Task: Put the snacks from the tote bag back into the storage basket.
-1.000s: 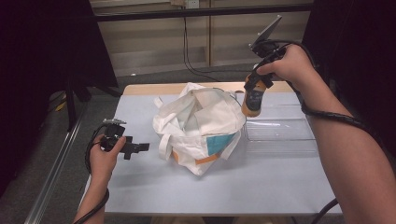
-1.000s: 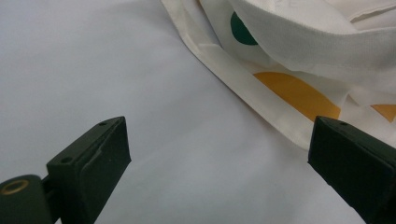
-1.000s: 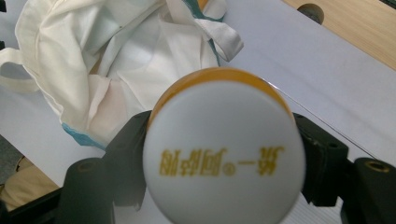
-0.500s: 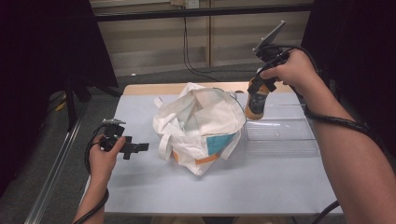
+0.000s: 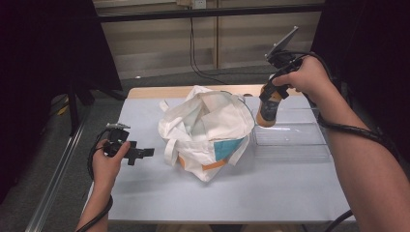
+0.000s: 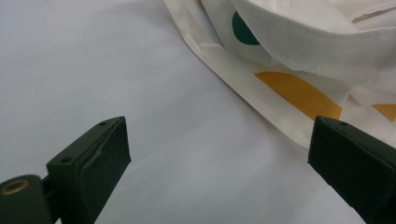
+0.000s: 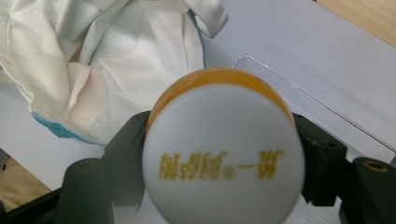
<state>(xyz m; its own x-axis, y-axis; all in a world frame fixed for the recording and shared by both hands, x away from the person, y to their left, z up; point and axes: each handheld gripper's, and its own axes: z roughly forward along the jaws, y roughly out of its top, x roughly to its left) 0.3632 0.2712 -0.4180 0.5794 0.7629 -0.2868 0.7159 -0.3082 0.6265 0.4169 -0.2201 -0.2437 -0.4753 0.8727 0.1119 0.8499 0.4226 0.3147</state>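
Right tongs (image 5: 269,104) clamped on bottle (image 5: 267,114), held above tray (image 5: 290,142) edge, beside bag (image 5: 205,130). Left tongs (image 5: 140,153) apart, empty, low over the tabletop (image 5: 270,188). Risk: the round bottle may slip, or clip the bag rim.

Black two-jaw tools (image 5: 140,153) (image 5: 269,104), black cables, brass screw inserts.

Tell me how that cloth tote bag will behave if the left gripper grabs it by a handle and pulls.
The tote bag sits crumpled and slumped on the table, so it would likely fold rather than lift stiffly. Its handle lies flat and limp, so a pull would probably take up slack before the body moves. The open left gripper may drag it, not lift it.
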